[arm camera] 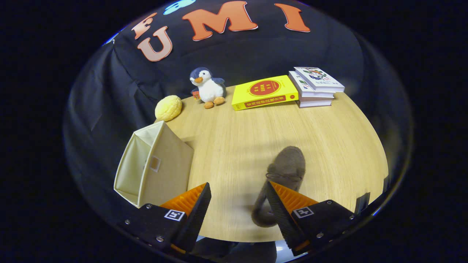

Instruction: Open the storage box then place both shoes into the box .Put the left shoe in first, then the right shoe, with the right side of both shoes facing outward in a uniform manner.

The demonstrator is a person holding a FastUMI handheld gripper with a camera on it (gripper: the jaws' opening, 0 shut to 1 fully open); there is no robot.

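Presently the gripper (238,204) has its fingers spread wide, gripping nothing. A grey shoe (283,175) lies on the tabletop (237,138) against the right finger; the beige storage box (153,168) stands left.

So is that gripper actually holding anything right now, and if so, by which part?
Nothing is held. The gripper is open over the wooden table; the grey felt shoe lies by one finger, not pinched between both.

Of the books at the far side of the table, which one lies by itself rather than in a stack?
The yellow book, flat between the plush penguin and the stack of white books. The open gripper is far from it.
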